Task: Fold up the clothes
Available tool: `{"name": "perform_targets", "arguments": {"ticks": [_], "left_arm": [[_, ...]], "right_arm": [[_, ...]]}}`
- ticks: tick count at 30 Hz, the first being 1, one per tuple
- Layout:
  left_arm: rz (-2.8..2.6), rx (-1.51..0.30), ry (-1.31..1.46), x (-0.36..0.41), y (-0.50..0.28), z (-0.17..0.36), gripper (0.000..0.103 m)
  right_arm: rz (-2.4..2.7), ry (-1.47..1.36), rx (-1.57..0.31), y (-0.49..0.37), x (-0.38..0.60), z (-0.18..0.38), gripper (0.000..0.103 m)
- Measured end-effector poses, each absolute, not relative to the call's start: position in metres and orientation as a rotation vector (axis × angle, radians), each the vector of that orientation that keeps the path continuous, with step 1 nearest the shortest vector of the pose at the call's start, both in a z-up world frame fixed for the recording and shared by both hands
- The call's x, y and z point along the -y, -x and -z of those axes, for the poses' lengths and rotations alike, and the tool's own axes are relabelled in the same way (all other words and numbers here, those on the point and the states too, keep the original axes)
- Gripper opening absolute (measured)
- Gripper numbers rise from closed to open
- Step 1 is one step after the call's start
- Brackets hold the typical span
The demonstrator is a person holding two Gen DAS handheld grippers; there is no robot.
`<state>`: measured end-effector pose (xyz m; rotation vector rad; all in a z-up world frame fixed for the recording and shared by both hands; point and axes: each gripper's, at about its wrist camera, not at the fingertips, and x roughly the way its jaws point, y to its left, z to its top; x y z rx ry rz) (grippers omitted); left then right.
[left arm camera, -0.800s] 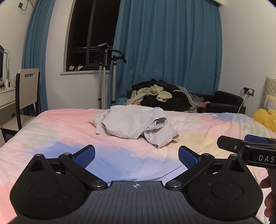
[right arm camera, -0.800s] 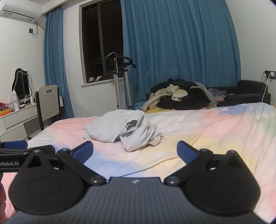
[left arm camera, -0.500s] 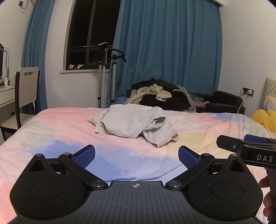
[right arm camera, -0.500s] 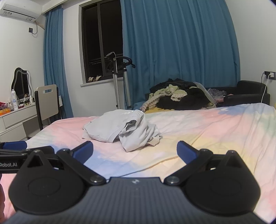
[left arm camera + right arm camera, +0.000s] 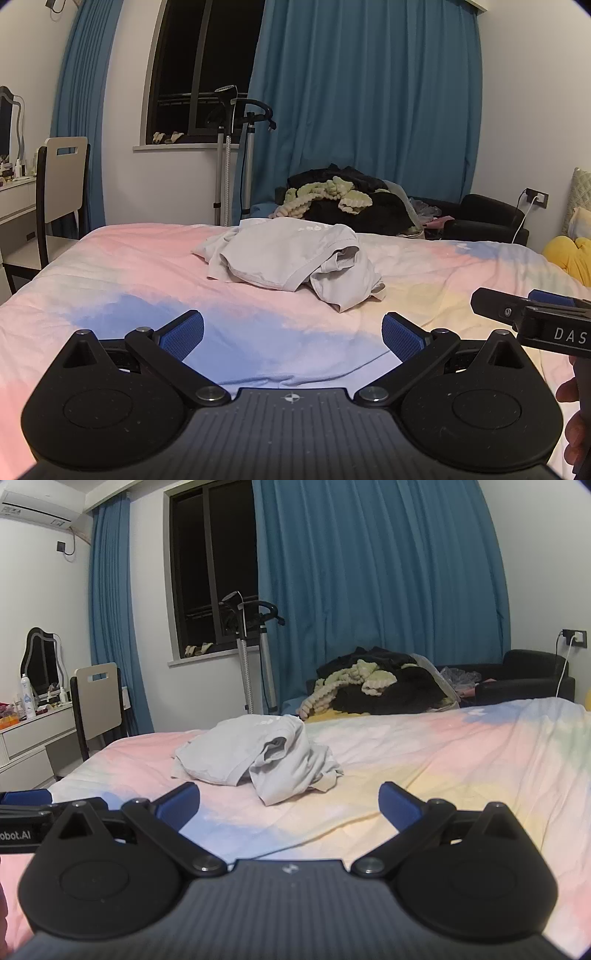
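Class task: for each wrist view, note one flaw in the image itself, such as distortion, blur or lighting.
Left wrist view: fisheye bends the window frame; corners vignetted dark. Right wrist view: curtain bows outward; the gripper's blue pads look soft; light dim, bluish.

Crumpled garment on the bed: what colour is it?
Light grey garment, clearest in the left wrist view.
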<state>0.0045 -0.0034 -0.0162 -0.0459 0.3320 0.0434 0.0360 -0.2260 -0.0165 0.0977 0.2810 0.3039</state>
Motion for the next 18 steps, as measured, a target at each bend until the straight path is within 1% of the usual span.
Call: {"name": "perform_targets", "arguments": {"ticks": [13, 18], "left_arm": [[-0.057, -0.364, 0.003, 0.038, 0.000, 0.038, 0.103], [-0.061, -0.375, -0.015, 0.044, -0.005, 0.039, 0.103]], "right_arm": [[-0.254, -0.202, -0.290, -0.046, 0.249, 0.020, 0.103], [-0.259, -0.191, -0.295, -0.047, 0.250, 0.025, 0.103]]}}
